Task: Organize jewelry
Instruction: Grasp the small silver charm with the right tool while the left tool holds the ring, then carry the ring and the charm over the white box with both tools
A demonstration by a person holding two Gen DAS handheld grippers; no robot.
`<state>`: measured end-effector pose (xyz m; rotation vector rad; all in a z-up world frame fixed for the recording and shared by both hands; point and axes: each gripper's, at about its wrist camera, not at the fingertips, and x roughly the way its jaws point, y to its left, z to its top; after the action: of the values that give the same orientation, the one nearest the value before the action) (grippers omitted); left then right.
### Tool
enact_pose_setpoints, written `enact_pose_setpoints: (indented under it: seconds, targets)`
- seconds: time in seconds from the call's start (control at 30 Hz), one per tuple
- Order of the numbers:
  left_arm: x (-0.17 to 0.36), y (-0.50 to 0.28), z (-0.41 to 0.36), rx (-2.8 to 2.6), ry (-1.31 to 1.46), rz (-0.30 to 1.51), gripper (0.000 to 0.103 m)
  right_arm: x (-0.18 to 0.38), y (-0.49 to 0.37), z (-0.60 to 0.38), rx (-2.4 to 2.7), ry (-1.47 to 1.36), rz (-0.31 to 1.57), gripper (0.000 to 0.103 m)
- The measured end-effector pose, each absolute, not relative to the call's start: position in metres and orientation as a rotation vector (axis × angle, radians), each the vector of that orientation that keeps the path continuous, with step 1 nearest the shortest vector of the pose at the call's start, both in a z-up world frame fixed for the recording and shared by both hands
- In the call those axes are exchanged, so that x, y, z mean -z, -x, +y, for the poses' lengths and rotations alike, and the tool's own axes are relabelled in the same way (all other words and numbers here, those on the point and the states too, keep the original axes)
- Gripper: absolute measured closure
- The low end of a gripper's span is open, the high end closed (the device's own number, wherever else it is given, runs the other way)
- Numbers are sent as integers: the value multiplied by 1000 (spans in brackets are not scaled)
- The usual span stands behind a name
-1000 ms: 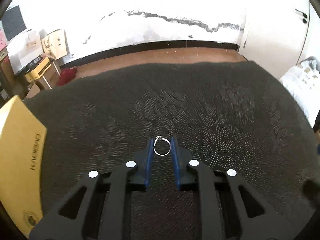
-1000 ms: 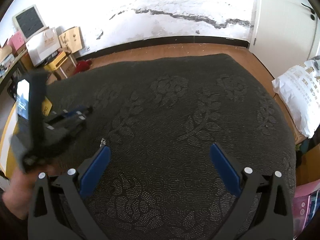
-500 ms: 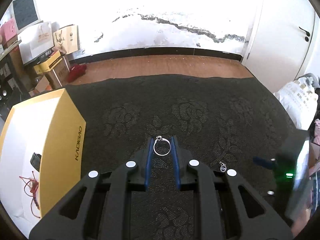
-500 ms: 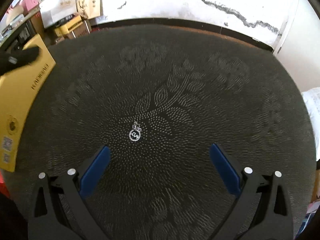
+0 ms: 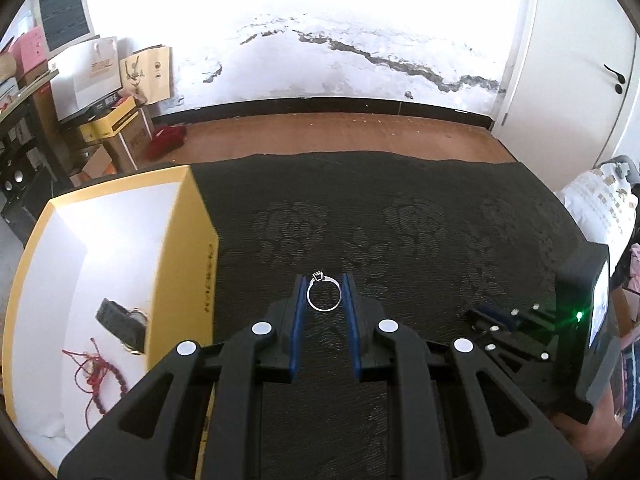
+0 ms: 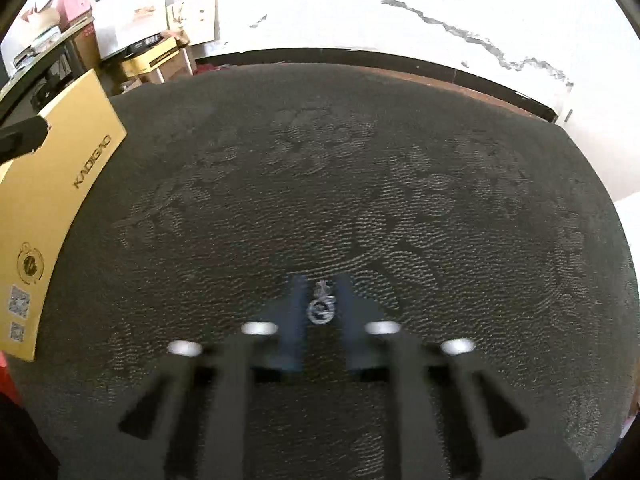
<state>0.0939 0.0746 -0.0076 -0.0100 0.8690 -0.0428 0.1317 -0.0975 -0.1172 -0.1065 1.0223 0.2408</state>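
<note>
Left gripper (image 5: 324,290): jaws drawn in to a narrow gap, blue pads pressing both sides of a silver ring (image 5: 324,295). The ring stands between the fingertips, its small stone setting at the upper left, clear of the dark patterned cloth (image 5: 420,240) below.

Right gripper (image 6: 322,300): jaws narrowed to a similar gap around a small silver pendant (image 6: 321,309), a round charm with a little bail on top. This view is motion-blurred, so the pads appear to bracket the pendant, but firm contact cannot be confirmed; cannot tell whether it is gripped or lying on the cloth between them.

Left of the left gripper sits an open yellow box (image 5: 188,248) with a white interior, resting on the cloth. Inside it lie a red cord bracelet (image 5: 96,372) and a dark watch (image 5: 120,322), near the box's right wall. In the right wrist view the same box shows its yellow side, printed with lettering, at the left edge.

The right gripper's body and its green indicator light are visible at the right edge of the left wrist view, low over the cloth.

Beyond the cloth: wooden floor (image 5: 320,132), a white wall with peeling paint, stacked cardboard boxes (image 5: 116,128) at the left, a white door (image 5: 580,60) at the right.
</note>
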Motion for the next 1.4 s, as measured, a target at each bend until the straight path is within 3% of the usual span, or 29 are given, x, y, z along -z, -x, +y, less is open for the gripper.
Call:
enact_pose_setpoints:
  seconds: [0.23,0.83,1.4]
  targets:
    - [-4,-85,94,24,15,856,85,111,-130,-93,-235,86,1056,97]
    - [-30,-41,186,-116,56,833,85,-35,-75,41,-490,146,830,97]
    - [0,-14,292,-286,110,893,85,-45,-56,165,-655,221,823,97]
